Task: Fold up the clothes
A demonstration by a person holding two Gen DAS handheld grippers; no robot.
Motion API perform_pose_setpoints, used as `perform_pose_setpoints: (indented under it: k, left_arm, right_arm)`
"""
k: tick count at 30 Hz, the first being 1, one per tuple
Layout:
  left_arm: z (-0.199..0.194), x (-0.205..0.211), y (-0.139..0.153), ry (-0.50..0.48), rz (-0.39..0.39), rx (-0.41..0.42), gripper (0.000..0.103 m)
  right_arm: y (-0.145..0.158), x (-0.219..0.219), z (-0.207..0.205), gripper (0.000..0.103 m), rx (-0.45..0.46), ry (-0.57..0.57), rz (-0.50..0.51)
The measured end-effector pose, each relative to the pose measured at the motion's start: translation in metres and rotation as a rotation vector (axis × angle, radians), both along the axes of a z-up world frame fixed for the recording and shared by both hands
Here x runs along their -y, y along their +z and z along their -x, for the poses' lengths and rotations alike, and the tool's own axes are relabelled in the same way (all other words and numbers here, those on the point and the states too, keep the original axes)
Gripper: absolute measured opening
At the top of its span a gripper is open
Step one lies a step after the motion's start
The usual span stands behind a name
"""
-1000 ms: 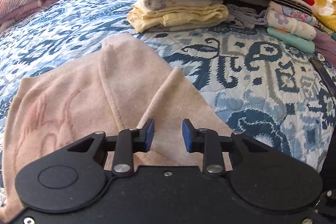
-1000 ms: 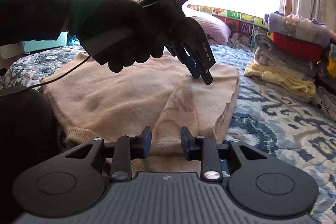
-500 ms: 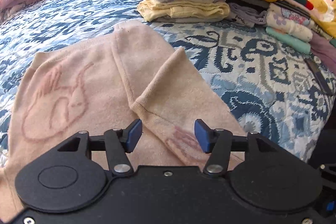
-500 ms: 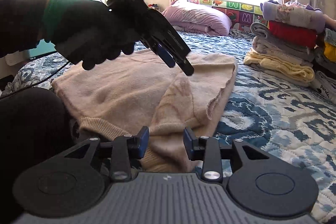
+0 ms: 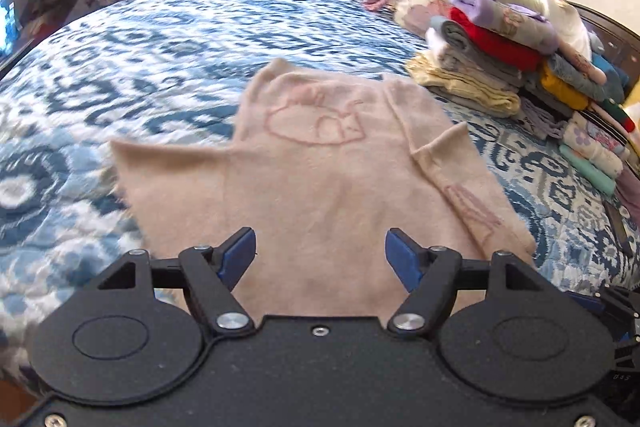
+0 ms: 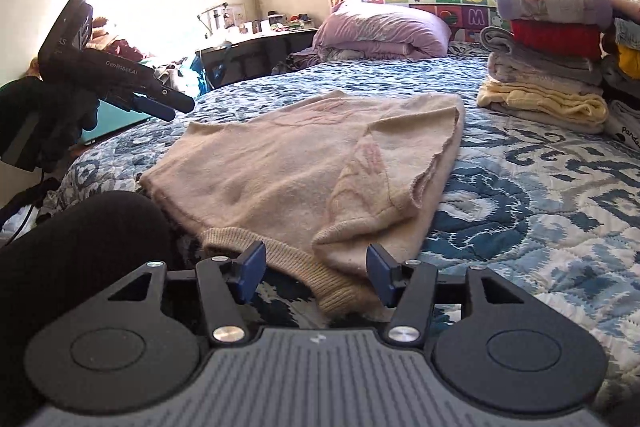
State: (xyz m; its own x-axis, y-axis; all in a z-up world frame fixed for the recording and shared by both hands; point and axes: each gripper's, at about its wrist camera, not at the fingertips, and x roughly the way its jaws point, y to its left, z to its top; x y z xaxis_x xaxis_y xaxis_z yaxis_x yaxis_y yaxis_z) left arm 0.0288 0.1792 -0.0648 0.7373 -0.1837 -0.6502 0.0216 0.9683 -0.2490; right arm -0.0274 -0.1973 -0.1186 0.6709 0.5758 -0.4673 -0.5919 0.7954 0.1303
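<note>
Sweater (image 5: 320, 187), beige knit, lies flat on the blue patterned quilt (image 5: 160, 67), right sleeve (image 6: 368, 183) folded in across the body. Left gripper (image 5: 320, 251) has lifted away from that sleeve since a second ago and now hangs above the cloth, jaws wide apart, holding nothing. Right gripper (image 6: 316, 267) sits low at the ribbed hem (image 6: 280, 255), jaws also spread wider than before, empty. Sleeve fold looks done; left sleeve (image 5: 168, 163) remains spread, likely next. Folded stack (image 6: 548, 67) waits beyond.
</note>
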Motion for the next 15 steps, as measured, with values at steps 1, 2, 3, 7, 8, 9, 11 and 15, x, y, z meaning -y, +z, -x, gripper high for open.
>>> perform_pose_setpoints:
  k: [1,2,3,7,8,9,11,15]
  left_arm:
    - [0.007,-0.011,-0.008,0.048,0.032,-0.015,0.071]
    - [0.013,-0.022,-0.016,0.093,0.072,-0.032,0.071]
    - [0.018,-0.032,-0.023,0.135,0.121,-0.045,0.071]
    - [0.028,-0.062,-0.044,0.241,0.317,-0.055,0.071]
    - [0.029,-0.068,-0.048,0.259,0.363,-0.054,0.071]
    - [0.028,-0.073,-0.053,0.276,0.404,-0.054,0.071]
    - [0.022,-0.078,-0.059,0.297,0.452,-0.052,0.070]
    - [0.010,-0.085,-0.071,0.309,0.571,-0.054,0.053]
  right_arm:
    - [-0.001,-0.004,0.003,0.056,0.007,0.015,0.014]
    - [-0.001,-0.007,0.005,0.057,0.009,0.025,0.024]
    - [-0.003,-0.009,0.005,0.057,0.005,0.029,0.029]
    - [-0.007,-0.009,0.001,0.057,-0.019,0.015,0.025]
    - [-0.007,-0.008,0.000,0.057,-0.023,0.007,0.018]
    - [-0.008,-0.006,-0.001,0.057,-0.026,-0.003,0.010]
    - [-0.008,-0.002,-0.002,0.057,-0.032,-0.017,-0.008]
    - [-0.008,0.001,-0.005,0.057,-0.030,-0.029,-0.023]
